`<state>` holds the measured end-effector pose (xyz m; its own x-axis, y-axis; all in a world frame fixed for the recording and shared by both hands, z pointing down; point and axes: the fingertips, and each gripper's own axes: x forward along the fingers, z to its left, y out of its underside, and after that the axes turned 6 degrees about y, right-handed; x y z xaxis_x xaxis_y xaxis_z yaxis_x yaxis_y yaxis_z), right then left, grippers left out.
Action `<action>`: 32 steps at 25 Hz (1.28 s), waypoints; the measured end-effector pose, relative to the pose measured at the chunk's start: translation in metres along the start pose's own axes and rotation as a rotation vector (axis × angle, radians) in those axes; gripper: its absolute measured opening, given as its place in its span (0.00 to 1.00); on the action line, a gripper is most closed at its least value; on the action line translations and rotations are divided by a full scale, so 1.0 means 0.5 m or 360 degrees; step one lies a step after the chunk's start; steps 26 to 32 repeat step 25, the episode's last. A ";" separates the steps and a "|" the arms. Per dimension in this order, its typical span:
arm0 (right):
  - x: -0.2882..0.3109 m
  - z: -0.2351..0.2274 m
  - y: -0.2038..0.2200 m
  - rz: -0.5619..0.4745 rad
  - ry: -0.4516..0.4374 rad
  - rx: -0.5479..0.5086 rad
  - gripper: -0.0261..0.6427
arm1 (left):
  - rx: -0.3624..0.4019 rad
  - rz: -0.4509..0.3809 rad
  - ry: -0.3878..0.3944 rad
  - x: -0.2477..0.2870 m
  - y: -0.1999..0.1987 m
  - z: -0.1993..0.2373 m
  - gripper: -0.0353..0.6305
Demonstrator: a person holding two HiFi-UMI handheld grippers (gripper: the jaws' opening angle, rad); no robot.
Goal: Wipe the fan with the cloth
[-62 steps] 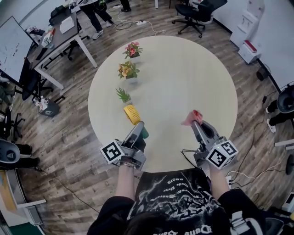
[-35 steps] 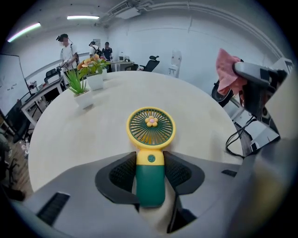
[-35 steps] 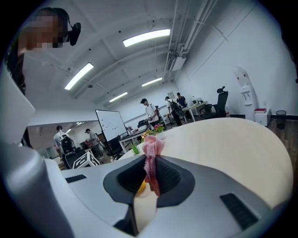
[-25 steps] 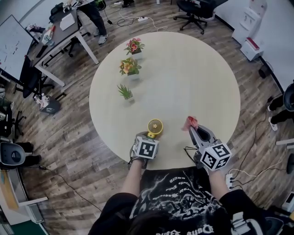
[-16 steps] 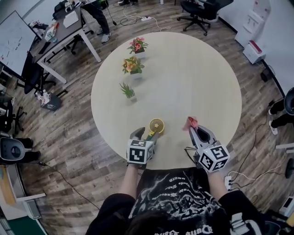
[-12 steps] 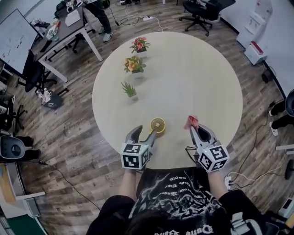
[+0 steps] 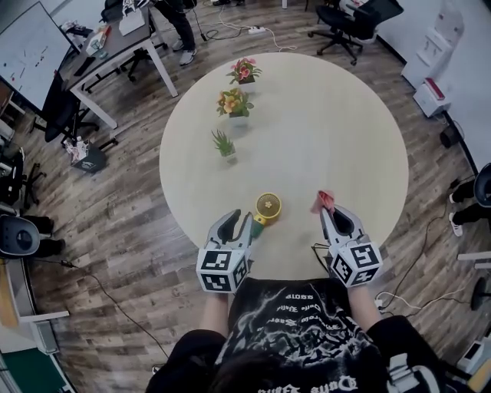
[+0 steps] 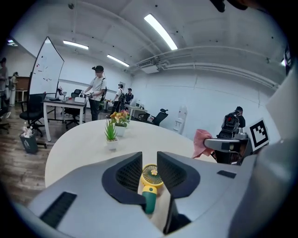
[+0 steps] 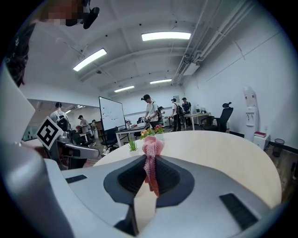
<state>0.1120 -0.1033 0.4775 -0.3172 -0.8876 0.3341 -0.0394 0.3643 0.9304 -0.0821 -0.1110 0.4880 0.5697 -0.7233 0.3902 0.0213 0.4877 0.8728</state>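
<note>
A small fan [image 7: 268,204] with a yellow head and a green handle stands upright on the round table [image 7: 307,115] near its front edge. My left gripper [image 7: 236,221] hovers just short of it, raised off the table. Its jaws are closing, and their pads do not touch the fan. In the left gripper view the fan [image 8: 151,173] shows through the gap of the left gripper [image 8: 149,158]. My right gripper [image 7: 328,209] is to the fan's right, shut on a pink cloth [image 7: 322,201]. The cloth [image 9: 152,148] sticks up from the right gripper [image 9: 150,162].
Three small potted plants [image 7: 225,143] [image 7: 235,102] [image 7: 245,71] stand in a row on the table's left side. A desk [image 7: 123,38], office chairs [image 7: 353,15] and people fill the room beyond. My body is at the table's near edge.
The left gripper stood the fan upright, let go of it, then rose and drew back toward me. The right gripper kept still with the cloth.
</note>
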 end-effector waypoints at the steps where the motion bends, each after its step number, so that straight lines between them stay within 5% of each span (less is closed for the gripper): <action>1: 0.000 0.002 -0.001 -0.0004 0.0002 -0.0012 0.12 | 0.0001 -0.0019 -0.0015 -0.003 -0.003 0.002 0.19; 6: -0.005 0.004 0.005 0.0007 0.0022 -0.0041 0.11 | -0.0040 -0.0078 -0.0045 -0.012 -0.009 0.010 0.09; 21: -0.007 0.011 0.021 0.0032 0.0045 -0.0095 0.11 | 0.0107 -0.0028 0.0024 0.004 -0.007 -0.027 0.08; 32: -0.005 0.013 0.027 0.0036 0.0022 -0.0014 0.11 | 0.0097 -0.0046 0.0028 0.005 -0.010 -0.028 0.08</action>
